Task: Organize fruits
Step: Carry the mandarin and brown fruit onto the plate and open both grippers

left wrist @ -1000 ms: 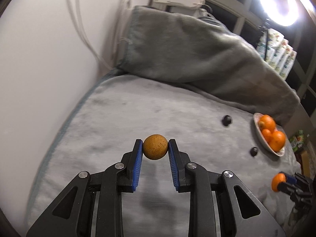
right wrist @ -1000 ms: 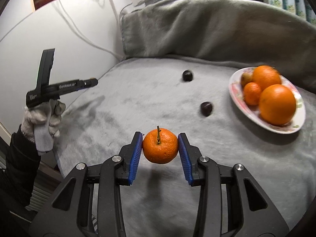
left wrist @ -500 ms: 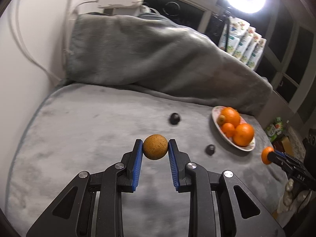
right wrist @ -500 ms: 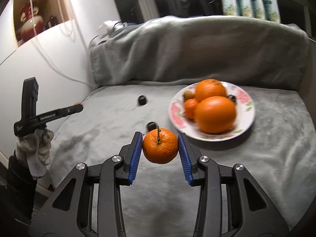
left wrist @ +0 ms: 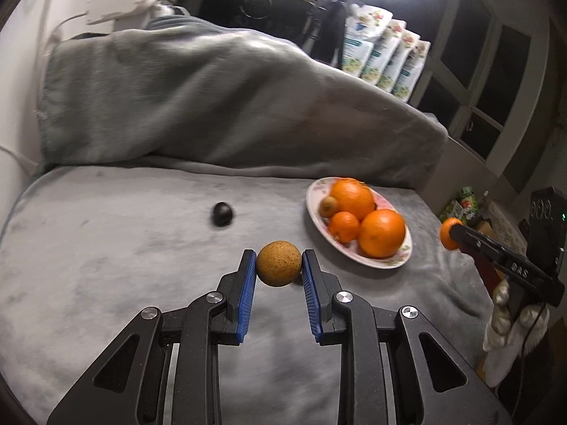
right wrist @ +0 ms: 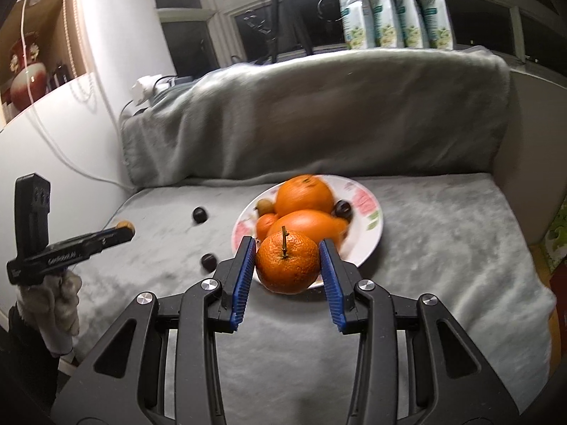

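My left gripper [left wrist: 279, 264] is shut on a small round brown fruit [left wrist: 278, 262], held above the grey blanket to the left of the plate. A mandarin with a short stem [right wrist: 287, 266] is clamped in my right gripper [right wrist: 287, 265], just in front of the plate's near rim. The flowered plate [right wrist: 368, 226] [left wrist: 368, 265] carries two big oranges [right wrist: 304, 196], a small mandarin, a small brown fruit and a dark fruit. Two dark round fruits lie loose on the blanket [right wrist: 199, 214] [right wrist: 208, 260]; the left wrist view shows one dark fruit [left wrist: 222, 213].
A grey blanket [right wrist: 443, 248] covers the seat and the raised back behind it. A white wall with cables stands on the left. Packets line the window sill behind, beside a tripod and ring light. Gloved hands hold both gripper handles [left wrist: 510, 322] [right wrist: 53, 304].
Both grippers have swung right toward the plate with their fruits still clamped. The plate now looms larger and nearer in both views; the loose dark fruits have slid left.
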The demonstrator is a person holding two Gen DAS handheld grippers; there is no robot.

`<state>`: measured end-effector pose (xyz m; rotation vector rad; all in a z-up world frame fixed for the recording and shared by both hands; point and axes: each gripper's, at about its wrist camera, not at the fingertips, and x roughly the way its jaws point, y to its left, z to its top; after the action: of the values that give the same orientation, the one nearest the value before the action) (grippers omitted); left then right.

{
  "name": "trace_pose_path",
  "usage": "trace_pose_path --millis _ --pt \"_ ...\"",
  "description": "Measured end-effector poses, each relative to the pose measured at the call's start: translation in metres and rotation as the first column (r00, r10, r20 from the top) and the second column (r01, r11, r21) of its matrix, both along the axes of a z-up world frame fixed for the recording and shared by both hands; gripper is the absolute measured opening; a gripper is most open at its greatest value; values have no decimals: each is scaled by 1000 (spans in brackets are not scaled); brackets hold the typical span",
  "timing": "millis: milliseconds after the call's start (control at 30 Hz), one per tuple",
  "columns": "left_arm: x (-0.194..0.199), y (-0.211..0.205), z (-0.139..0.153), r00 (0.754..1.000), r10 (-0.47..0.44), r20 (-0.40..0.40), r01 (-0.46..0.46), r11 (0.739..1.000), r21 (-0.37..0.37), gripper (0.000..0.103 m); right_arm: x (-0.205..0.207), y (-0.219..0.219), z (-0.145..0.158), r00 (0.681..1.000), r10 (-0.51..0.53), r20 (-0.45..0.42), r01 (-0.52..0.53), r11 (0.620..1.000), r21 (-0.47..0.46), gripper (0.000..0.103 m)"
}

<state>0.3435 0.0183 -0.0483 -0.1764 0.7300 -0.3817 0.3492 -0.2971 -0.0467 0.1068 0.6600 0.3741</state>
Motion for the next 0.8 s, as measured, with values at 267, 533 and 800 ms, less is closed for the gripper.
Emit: trace_pose_path --millis 267,533,800 --pt "9 -35 3 998 -70 6 70 998 -1 24 22 -14 0 999 -39 8 39 999 -6 39" --pt "18 -67 0 992 -130 -1 130 991 12 24 44 -23 -5 998 -58 -6 58 998 -18 39" --pt "32 -90 -14 987 -160 -31 161 986 49 24 71 -33 -22 995 -77 -56 77 997 -4 39"
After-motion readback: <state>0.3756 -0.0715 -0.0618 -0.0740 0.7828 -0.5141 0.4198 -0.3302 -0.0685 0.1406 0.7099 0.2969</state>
